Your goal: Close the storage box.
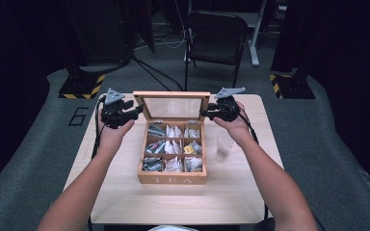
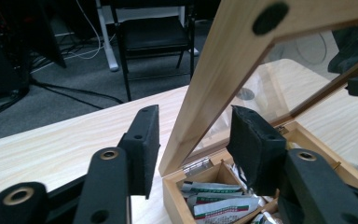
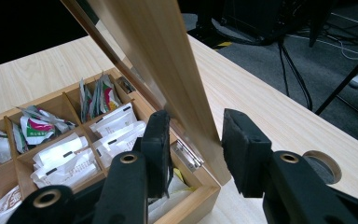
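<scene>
A wooden tea box (image 1: 172, 179) stands mid-table, its compartments full of tea bags (image 1: 174, 147). Its glass-paned lid (image 1: 176, 95) is raised nearly upright. My left gripper (image 1: 137, 111) is at the lid's left edge. In the left gripper view the lid's wooden frame (image 2: 223, 70) stands between the jaws of my left gripper (image 2: 196, 140), with a gap at each pad. My right gripper (image 1: 204, 113) is at the lid's right edge. There the frame (image 3: 168, 51) passes between the jaws of my right gripper (image 3: 198, 144), which are not pressing on it.
A clear plastic cup (image 1: 225, 144) stands just right of the box, under my right forearm. A black chair (image 1: 217, 36) stands beyond the table's far edge. A round cable hole (image 3: 324, 165) is in the tabletop near my right gripper. Bare tabletop (image 1: 173, 202) lies in front of the box.
</scene>
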A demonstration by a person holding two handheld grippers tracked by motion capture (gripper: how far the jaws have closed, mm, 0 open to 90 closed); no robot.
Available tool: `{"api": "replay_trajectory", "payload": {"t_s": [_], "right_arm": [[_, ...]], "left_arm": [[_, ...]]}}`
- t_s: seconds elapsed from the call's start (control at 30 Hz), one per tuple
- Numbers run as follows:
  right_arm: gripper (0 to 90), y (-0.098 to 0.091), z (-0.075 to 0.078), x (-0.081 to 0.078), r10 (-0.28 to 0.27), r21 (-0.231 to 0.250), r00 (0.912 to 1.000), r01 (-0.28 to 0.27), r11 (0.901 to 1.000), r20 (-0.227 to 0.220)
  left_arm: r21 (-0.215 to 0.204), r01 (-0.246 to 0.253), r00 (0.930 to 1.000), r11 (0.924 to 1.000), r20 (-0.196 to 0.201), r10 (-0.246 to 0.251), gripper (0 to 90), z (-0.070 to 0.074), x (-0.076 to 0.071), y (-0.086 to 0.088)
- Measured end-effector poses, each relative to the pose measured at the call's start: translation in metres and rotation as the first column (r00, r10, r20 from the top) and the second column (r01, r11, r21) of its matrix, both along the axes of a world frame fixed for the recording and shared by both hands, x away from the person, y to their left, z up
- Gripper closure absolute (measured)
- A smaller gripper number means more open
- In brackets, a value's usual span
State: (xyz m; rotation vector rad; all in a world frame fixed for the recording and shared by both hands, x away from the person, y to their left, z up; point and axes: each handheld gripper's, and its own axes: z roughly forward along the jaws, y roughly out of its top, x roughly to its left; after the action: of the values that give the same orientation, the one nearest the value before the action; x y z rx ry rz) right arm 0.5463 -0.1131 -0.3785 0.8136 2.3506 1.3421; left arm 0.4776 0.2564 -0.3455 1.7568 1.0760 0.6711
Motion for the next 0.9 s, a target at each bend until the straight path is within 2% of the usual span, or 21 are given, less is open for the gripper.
{"api": "replay_trajectory", "payload": {"t_s": [0.23,0.3,0.43,0.63,0.9], "right_arm": [[61.6,0.0,-0.002,-0.003,0.001,-0.004,0.9999,-0.001,1.0,0.017],[60.7,0.0,-0.002,-0.005,0.008,-0.006,0.9999,-0.008,1.0,0.011],[60.8,-0.002,-0.003,-0.01,0.009,-0.004,1.0,-0.009,1.0,0.003],[60.0,-0.007,0.001,-0.018,0.013,0.026,0.9998,-0.013,0.9996,0.015],[57.8,-0.008,0.006,-0.027,0.03,0.028,0.9992,-0.031,0.9991,0.027]], "left_arm": [[-0.004,0.039,0.9992,0.9992,0.007,-0.039,61.9,0.0,-0.002,-0.002],[-0.012,0.048,0.9988,0.9988,0.012,-0.048,61.8,0.0,-0.003,-0.003],[0.011,0.055,0.9984,0.9984,0.016,-0.055,61.1,0.0,-0.006,-0.005],[0.006,0.059,0.998,0.9982,0.024,-0.059,61.3,0.001,-0.01,-0.003],[0.007,0.071,0.9972,0.9974,0.021,-0.071,61.5,0.001,-0.017,-0.002]]}}
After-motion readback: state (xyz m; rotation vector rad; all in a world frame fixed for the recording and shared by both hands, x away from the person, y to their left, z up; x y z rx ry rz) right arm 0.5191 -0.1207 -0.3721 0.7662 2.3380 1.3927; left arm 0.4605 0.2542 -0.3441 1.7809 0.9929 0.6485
